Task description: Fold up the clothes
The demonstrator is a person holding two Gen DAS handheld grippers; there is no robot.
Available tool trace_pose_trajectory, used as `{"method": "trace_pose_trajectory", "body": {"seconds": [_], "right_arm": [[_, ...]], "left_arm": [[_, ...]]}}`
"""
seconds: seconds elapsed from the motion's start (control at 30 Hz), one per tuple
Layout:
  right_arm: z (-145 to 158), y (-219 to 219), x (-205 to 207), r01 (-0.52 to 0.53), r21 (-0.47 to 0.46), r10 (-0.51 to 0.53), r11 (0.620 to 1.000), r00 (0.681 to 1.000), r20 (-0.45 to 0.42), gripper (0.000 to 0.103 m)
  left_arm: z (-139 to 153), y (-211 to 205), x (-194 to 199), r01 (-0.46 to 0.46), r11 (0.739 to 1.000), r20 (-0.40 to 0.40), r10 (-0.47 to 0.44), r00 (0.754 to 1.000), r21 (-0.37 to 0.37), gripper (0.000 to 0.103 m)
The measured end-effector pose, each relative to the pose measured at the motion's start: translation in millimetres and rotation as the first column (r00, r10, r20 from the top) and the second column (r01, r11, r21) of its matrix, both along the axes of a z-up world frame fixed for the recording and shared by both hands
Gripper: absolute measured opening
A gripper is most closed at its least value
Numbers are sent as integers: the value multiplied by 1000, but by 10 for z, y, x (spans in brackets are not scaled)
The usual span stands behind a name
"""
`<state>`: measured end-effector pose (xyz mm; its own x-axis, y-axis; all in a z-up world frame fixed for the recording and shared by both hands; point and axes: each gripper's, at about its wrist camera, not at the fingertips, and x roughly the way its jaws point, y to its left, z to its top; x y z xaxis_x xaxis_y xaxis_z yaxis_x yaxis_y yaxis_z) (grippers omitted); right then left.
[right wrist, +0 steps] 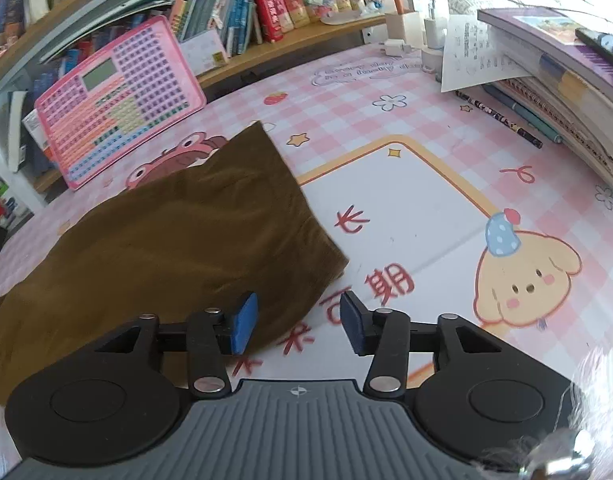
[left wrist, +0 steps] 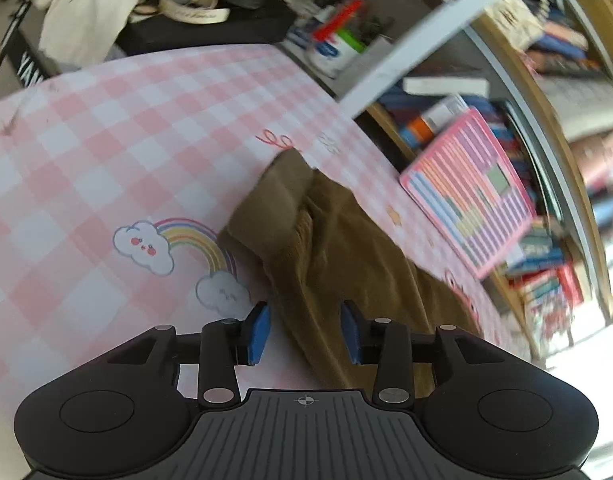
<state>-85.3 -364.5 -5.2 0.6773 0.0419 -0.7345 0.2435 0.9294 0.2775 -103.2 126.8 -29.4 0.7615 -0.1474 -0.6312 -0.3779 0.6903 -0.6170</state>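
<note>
We see books (right wrist: 242, 4) filling the shelf (right wrist: 290, 46) beyond our fingers. Our left gripper (left wrist: 305, 330) and right gripper (right wrist: 299, 322) hover spread, empty, over the brown garment (right wrist: 178, 236).

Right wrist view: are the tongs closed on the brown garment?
No. The right tongs stand open with a clear gap between the blue pads, hovering at the edge of the brown garment without gripping it.

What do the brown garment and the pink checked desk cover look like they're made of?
The brown garment looks like soft matte cloth, perhaps fine corduroy: faint ribbing and limp folds show. The desk cover looks like smooth printed plastic or vinyl, lying flat with a slight sheen; cannot be sure.
</note>
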Motion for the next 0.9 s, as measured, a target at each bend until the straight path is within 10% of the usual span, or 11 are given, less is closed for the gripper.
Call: {"method": "trace_pose_trajectory", "body": {"seconds": [0.33, 0.9], "right_arm": [[72, 670, -391, -153, -106, 157, 983, 987, 33, 65], [108, 1395, -536, -366, -250, 382, 897, 924, 21, 77]], "left_arm": [[13, -227, -349, 95, 992, -10, -95, 995, 82, 53], [-195, -130, -345, 59, 998, 19, -58, 998, -35, 58]]}}
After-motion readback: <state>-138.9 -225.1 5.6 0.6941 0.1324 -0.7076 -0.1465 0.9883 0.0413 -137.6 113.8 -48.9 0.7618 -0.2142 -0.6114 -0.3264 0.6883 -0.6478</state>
